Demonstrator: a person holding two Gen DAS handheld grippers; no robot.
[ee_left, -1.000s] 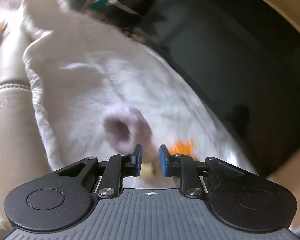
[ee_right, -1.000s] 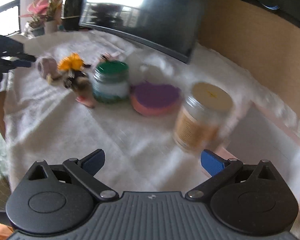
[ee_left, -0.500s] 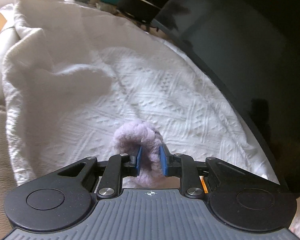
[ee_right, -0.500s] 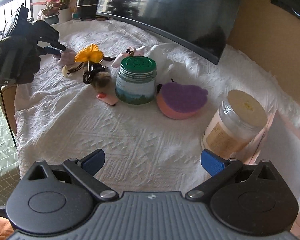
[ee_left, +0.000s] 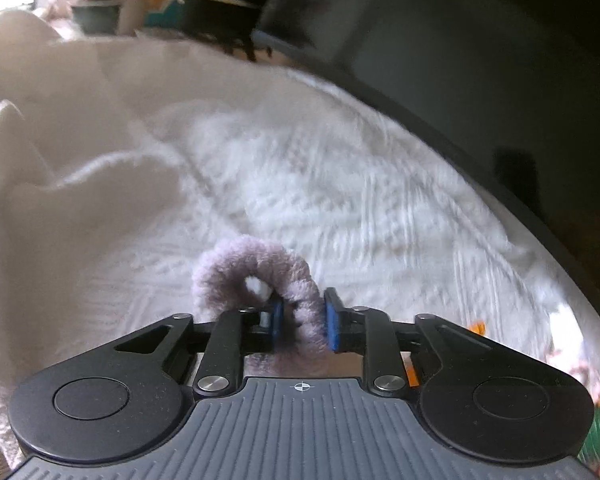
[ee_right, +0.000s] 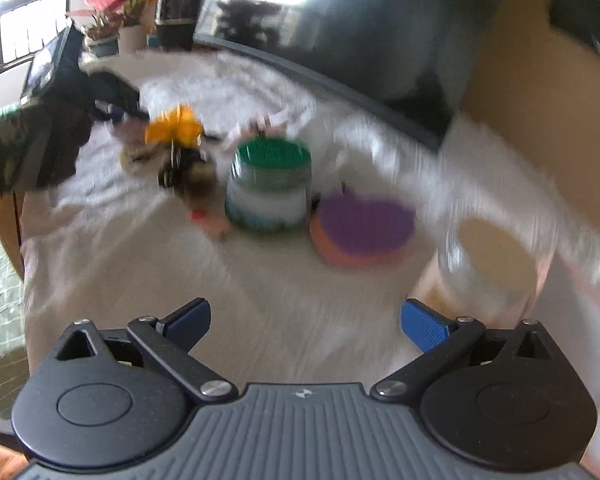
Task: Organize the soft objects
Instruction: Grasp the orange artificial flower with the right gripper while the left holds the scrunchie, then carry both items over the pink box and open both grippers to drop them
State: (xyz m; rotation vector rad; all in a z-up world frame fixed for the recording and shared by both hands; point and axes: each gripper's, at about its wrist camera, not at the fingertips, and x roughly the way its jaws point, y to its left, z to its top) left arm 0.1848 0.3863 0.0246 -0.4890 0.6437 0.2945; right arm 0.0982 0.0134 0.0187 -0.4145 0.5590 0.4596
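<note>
My left gripper [ee_left: 302, 322] is shut on a fluffy lilac scrunchie [ee_left: 252, 268] and holds it above the white textured cloth [ee_left: 340, 184]. In the right wrist view the left gripper [ee_right: 116, 110] shows at the far left, next to an orange flower hair tie [ee_right: 176, 130] and a dark furry hair tie [ee_right: 192, 172]. A purple and orange sponge [ee_right: 362, 226] lies to the right of them. My right gripper [ee_right: 305, 320] is open and empty above the cloth's near part.
A green-lidded jar [ee_right: 270, 184] stands mid-table and a tan-lidded jar [ee_right: 492, 260] at the right. A dark screen [ee_right: 340, 20] runs along the back edge. Potted plants [ee_right: 116, 12] stand at the back left. A pink item [ee_right: 276, 120] lies behind the green jar.
My left gripper has lifted the lilac scrunchie off the cloth and swung a little. My right gripper has moved closer to the jars and stayed open.
</note>
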